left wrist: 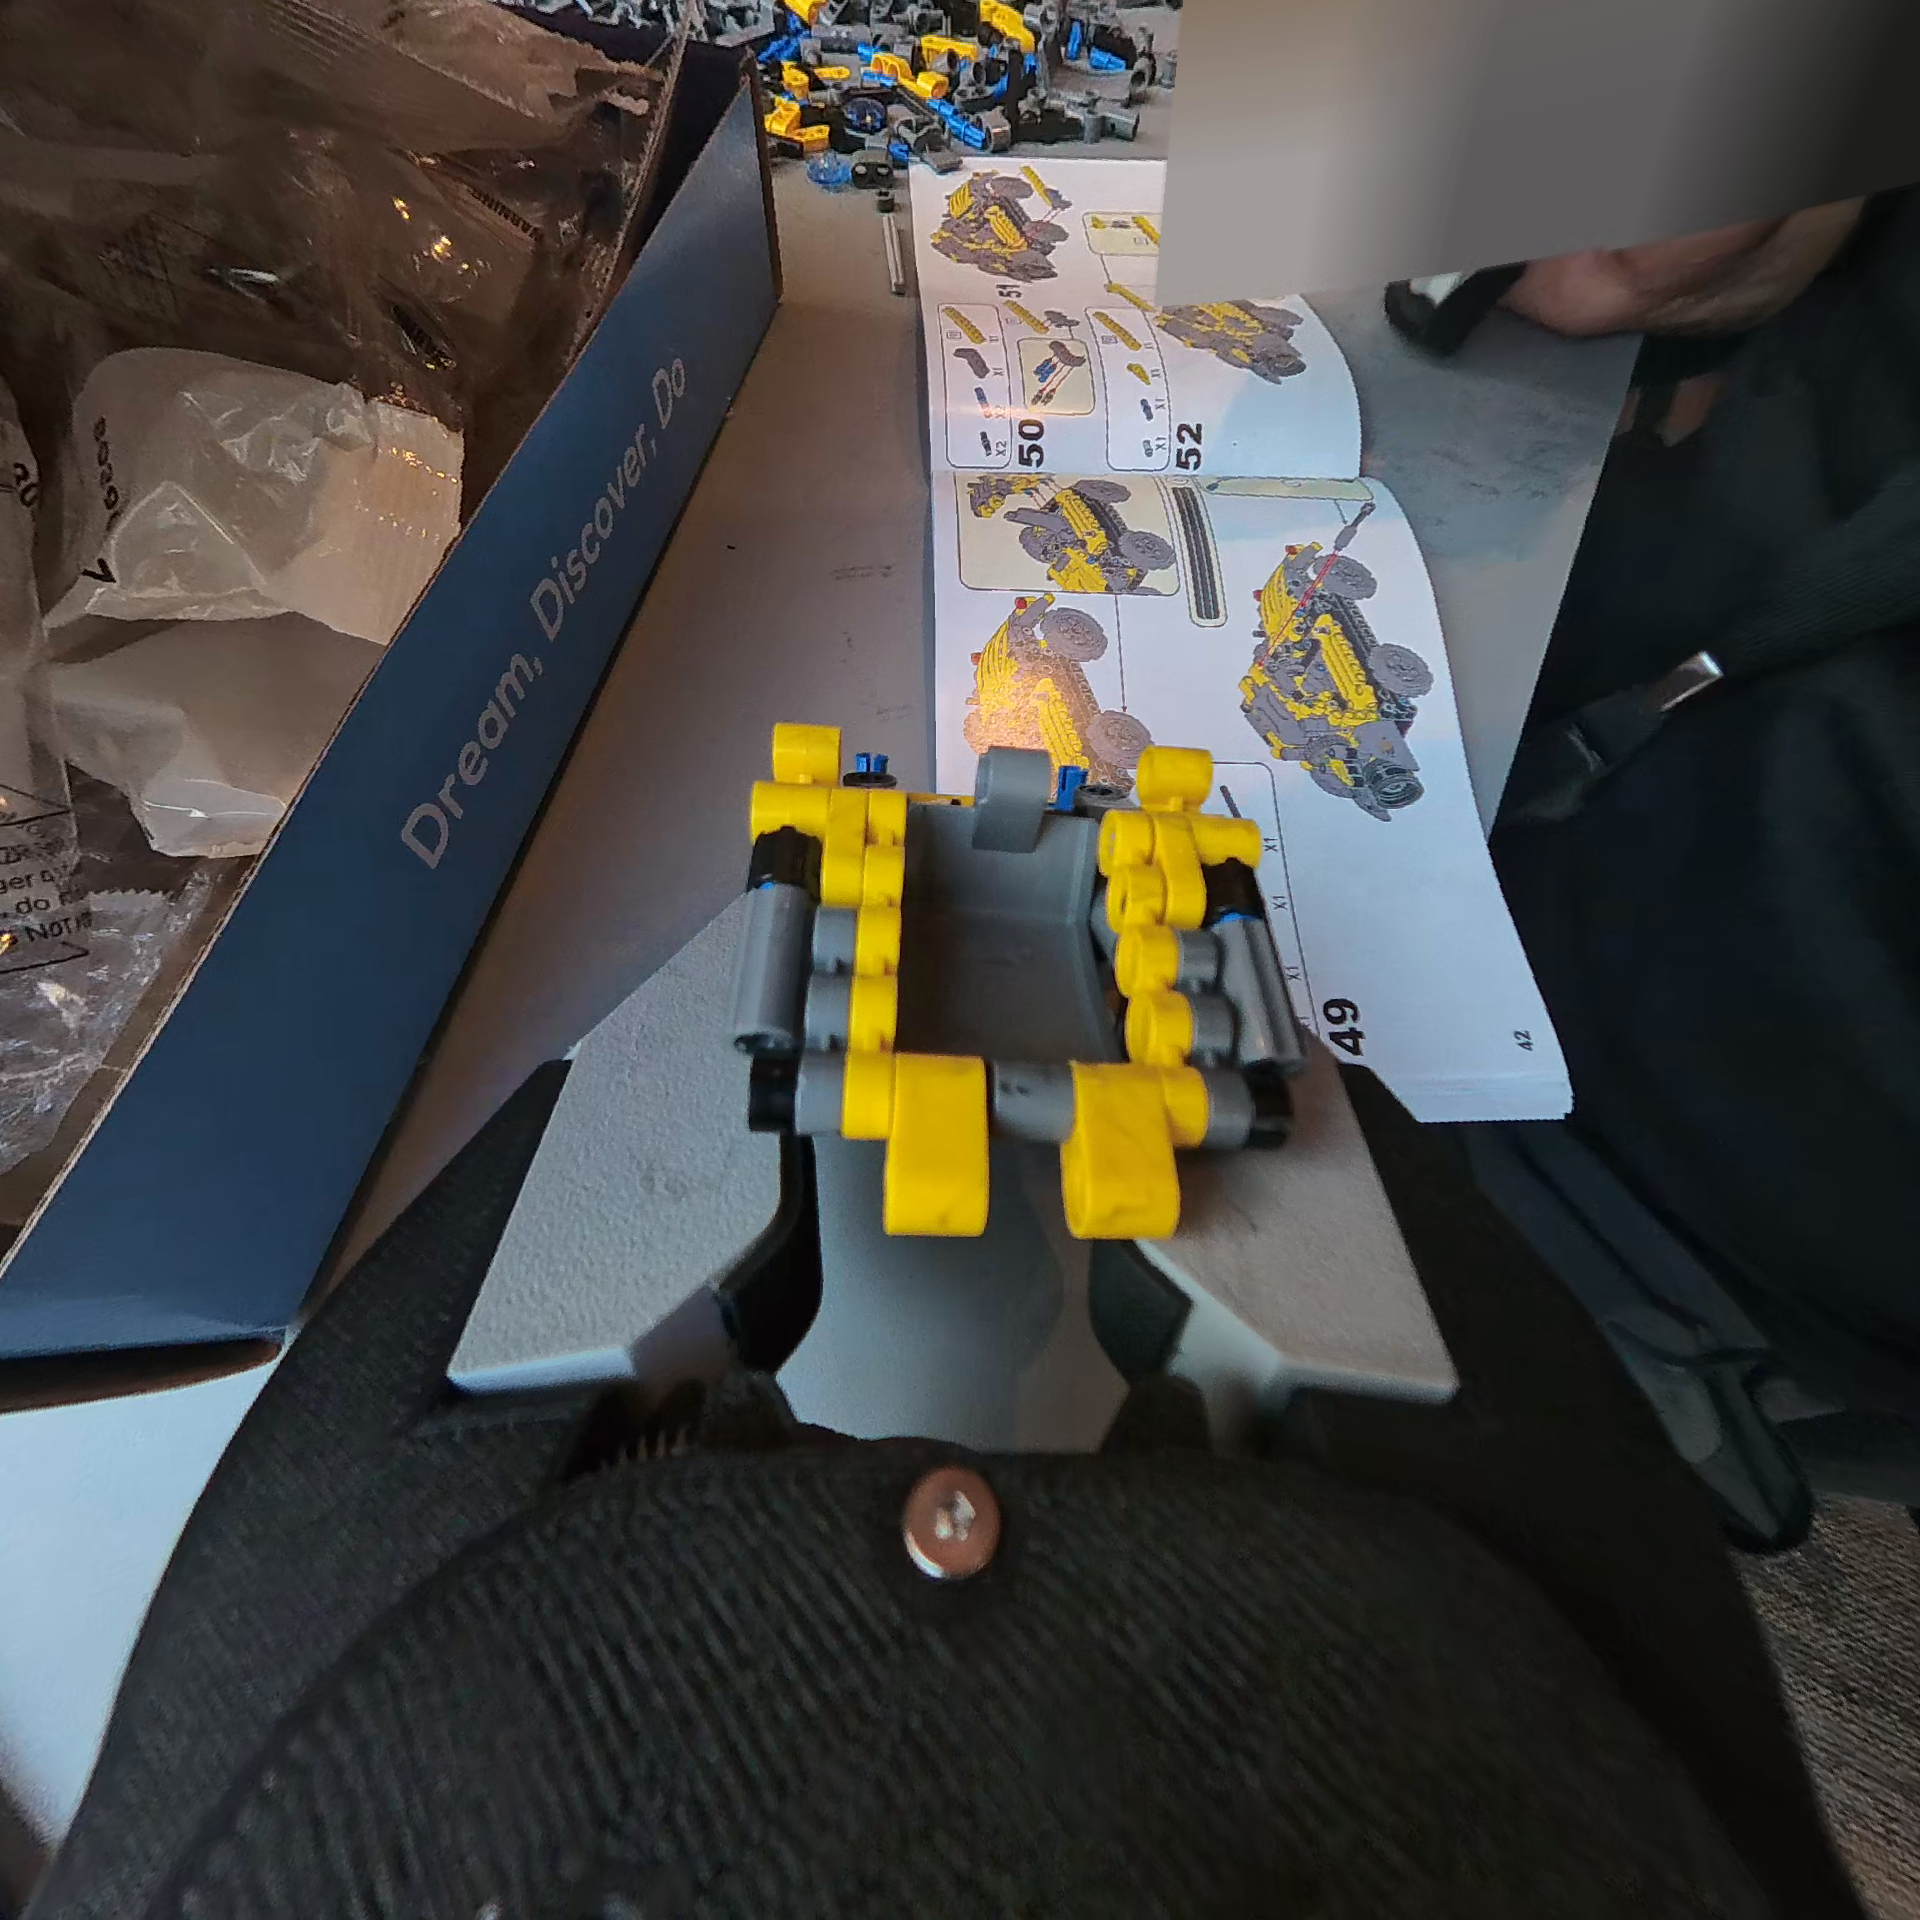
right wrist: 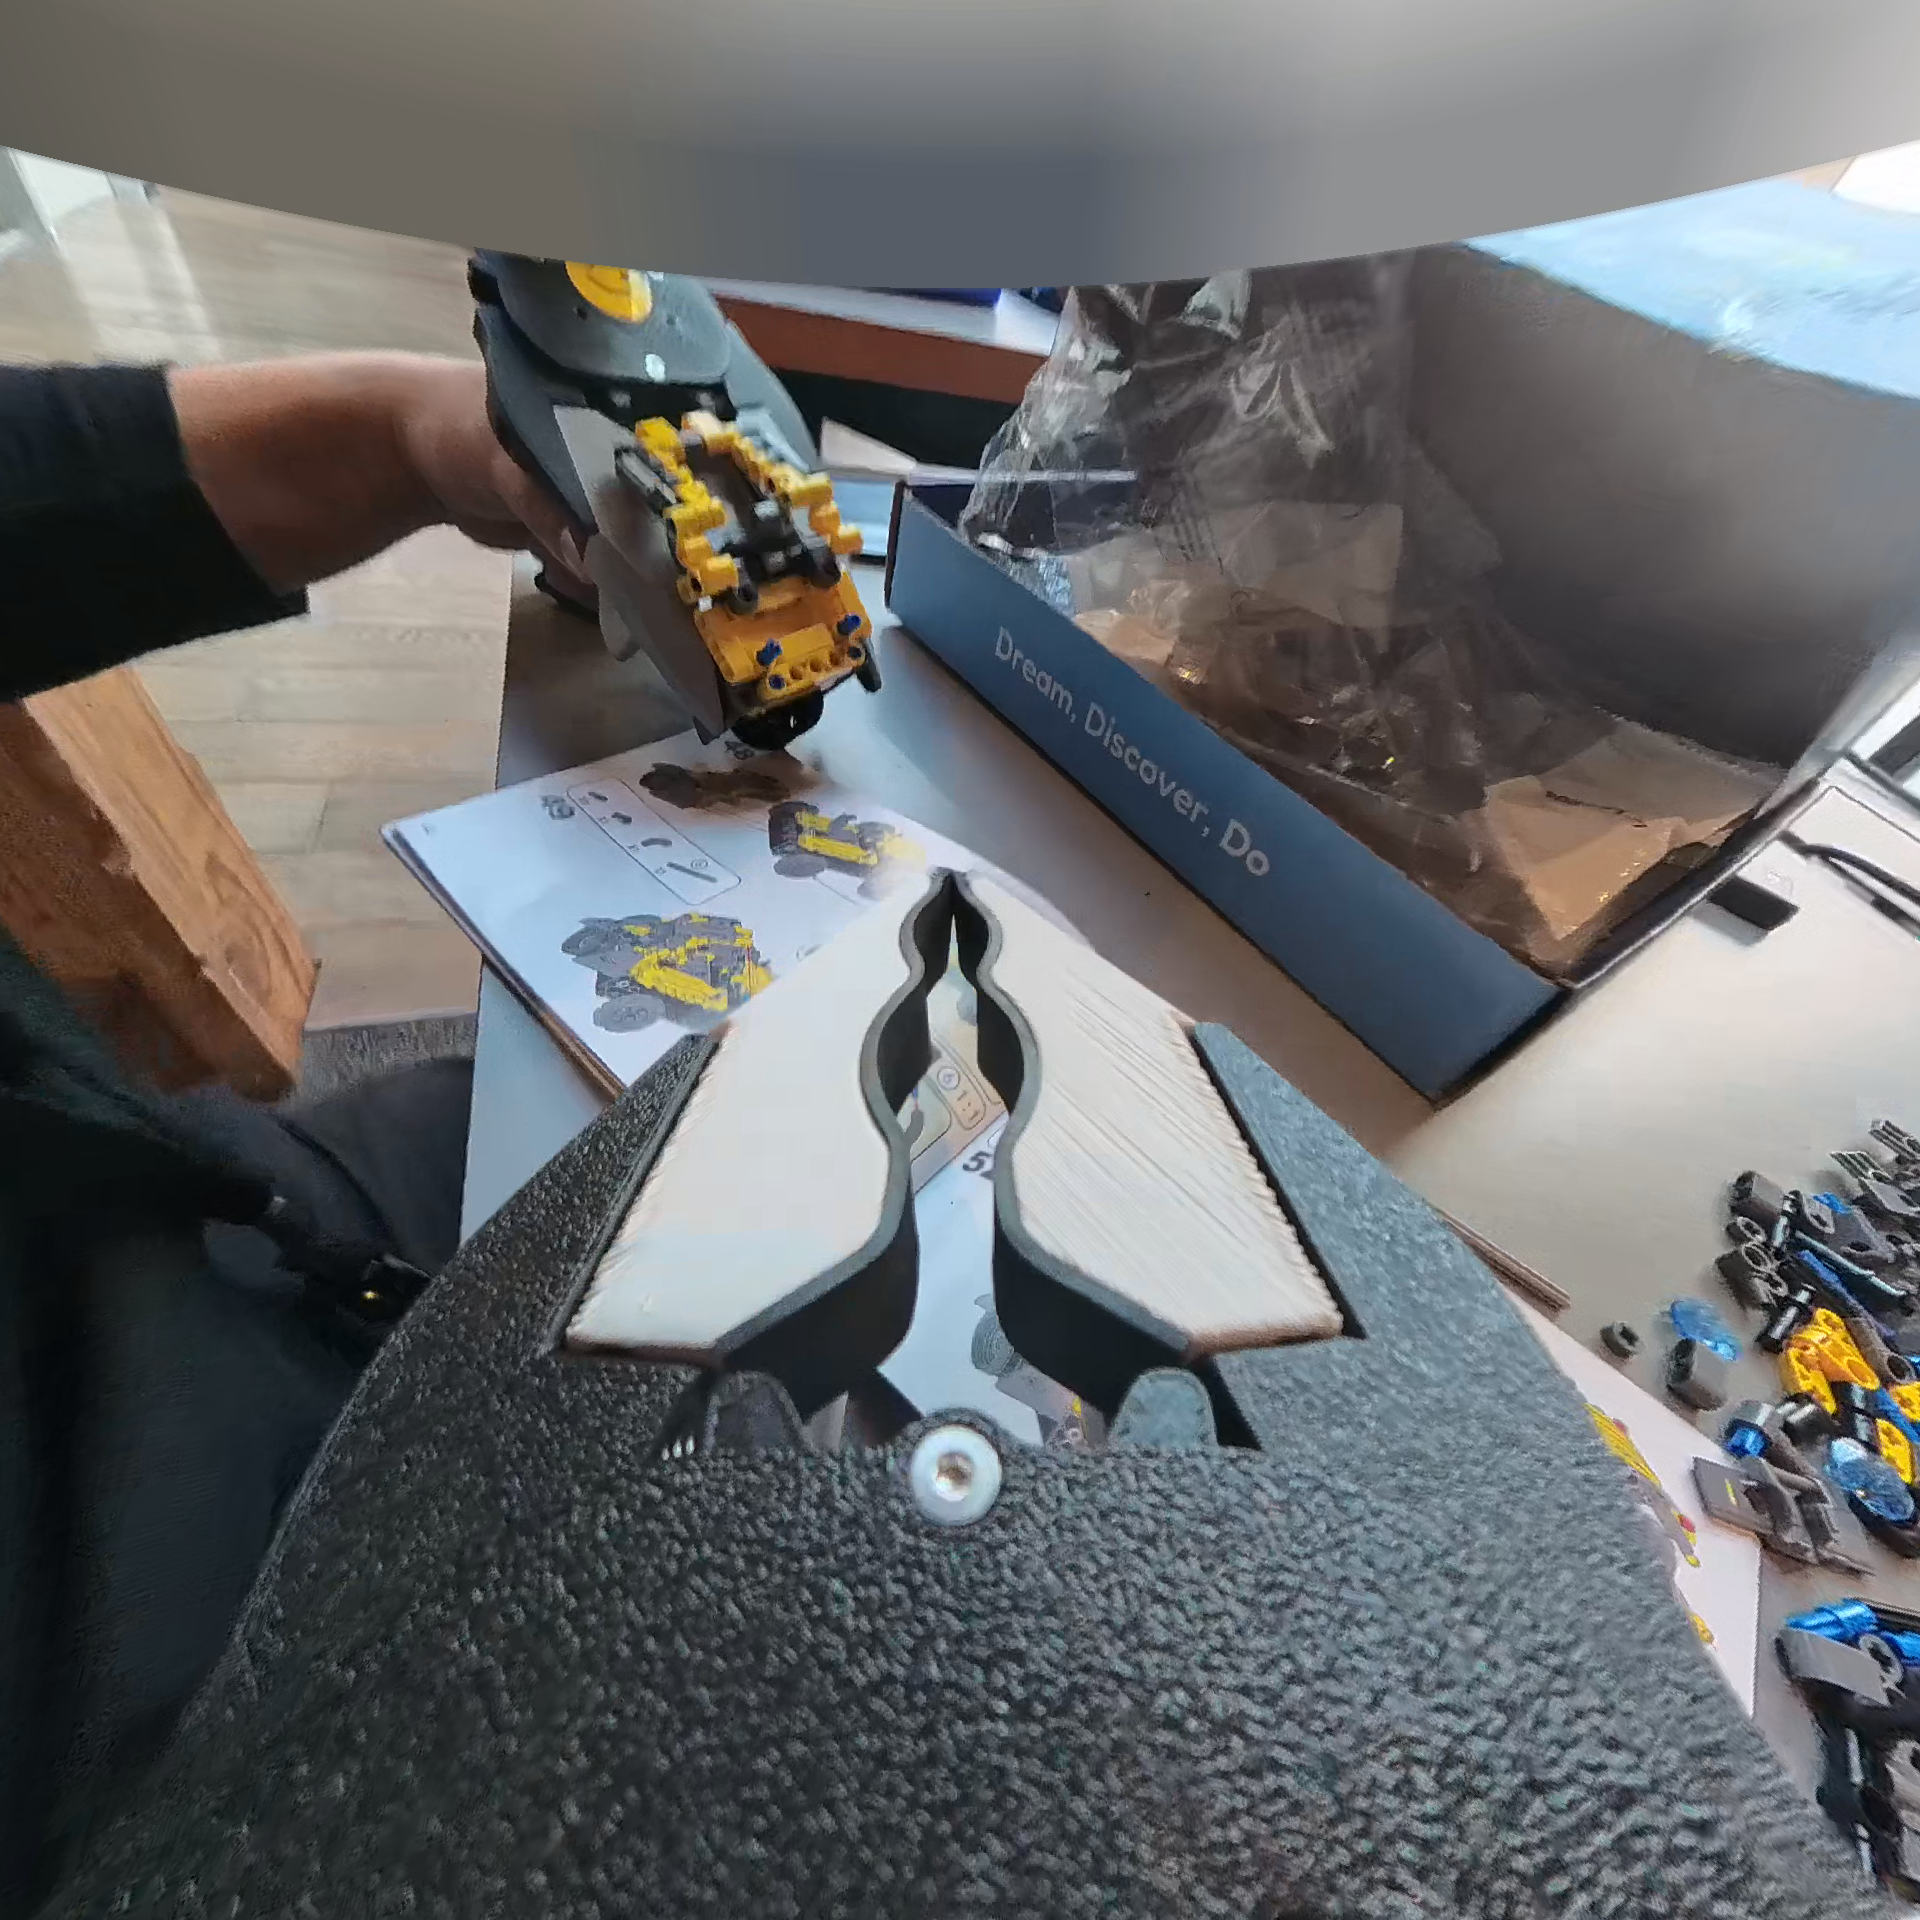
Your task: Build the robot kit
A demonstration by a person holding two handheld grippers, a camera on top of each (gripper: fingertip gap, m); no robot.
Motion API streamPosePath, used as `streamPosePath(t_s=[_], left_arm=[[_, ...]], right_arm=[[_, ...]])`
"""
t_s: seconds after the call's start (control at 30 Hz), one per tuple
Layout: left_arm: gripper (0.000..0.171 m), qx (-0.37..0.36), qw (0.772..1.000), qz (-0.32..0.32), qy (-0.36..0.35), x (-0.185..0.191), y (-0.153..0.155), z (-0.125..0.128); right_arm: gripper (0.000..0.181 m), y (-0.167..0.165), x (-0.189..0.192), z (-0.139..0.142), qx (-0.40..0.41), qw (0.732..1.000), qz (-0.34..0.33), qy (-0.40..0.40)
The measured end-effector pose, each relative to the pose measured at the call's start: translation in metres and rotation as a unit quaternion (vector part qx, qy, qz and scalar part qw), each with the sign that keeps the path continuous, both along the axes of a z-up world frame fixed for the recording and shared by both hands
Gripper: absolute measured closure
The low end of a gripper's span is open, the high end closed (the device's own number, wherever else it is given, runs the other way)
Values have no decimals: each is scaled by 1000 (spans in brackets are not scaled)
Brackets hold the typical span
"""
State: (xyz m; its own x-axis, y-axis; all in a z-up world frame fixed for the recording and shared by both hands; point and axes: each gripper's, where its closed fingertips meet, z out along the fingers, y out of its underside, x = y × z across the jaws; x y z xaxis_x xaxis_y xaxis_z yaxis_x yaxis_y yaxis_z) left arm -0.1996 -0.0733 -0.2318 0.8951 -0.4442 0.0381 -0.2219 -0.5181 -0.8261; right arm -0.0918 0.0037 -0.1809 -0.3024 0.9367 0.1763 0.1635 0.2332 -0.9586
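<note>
While the left gripper (left wrist: 1023,1060) had its fingers (left wrist: 665,1174) pinching a yellow-and-grey brick model (left wrist: 1013,961) by its sides, it held that half-built vehicle clear of the tabletop (left wrist: 675,790), nose toward twelve o'clock, just above the near corner of the open instruction booklet (left wrist: 1174,582). At nine o'clock stood the blue cardboard box (left wrist: 499,727), crumpled clear bags (left wrist: 239,499) inside it. Up at twelve o'clock lay the heap of loose bricks (left wrist: 935,83).

Over on the right wrist view, the right gripper (right wrist: 951,883) hung above the booklet with its fingers (right wrist: 1132,1143) pressed together at the tips, nothing between them. The model showed at eleven o'clock in the other gripper, a hand (right wrist: 343,457) behind it, the box at two o'clock and the loose bricks at four o'clock
</note>
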Motion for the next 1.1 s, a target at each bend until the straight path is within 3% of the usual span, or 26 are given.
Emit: streamPosePath(t_s=[0.1, 0.23, 0.7, 1.1], left_arm=[[117, -1, 1000, 0, -3, 0, 0, 0], [117, -1, 1000, 3, -4, -1, 0, 0], [118, 33, 998, 16, -58, 4, 8, 16], [117, 14, 999, 34, -33, 1, 12, 8]], right_arm=[[181, -9, -10, -30, 58, 995, 6, -84], [181, -18, -16, -76, 126, 968, 21, -215], [181, -21, -18, -75, 124, 969, 27, -212], [181, -21, -19, -74, 114, 970, 34, -211]])
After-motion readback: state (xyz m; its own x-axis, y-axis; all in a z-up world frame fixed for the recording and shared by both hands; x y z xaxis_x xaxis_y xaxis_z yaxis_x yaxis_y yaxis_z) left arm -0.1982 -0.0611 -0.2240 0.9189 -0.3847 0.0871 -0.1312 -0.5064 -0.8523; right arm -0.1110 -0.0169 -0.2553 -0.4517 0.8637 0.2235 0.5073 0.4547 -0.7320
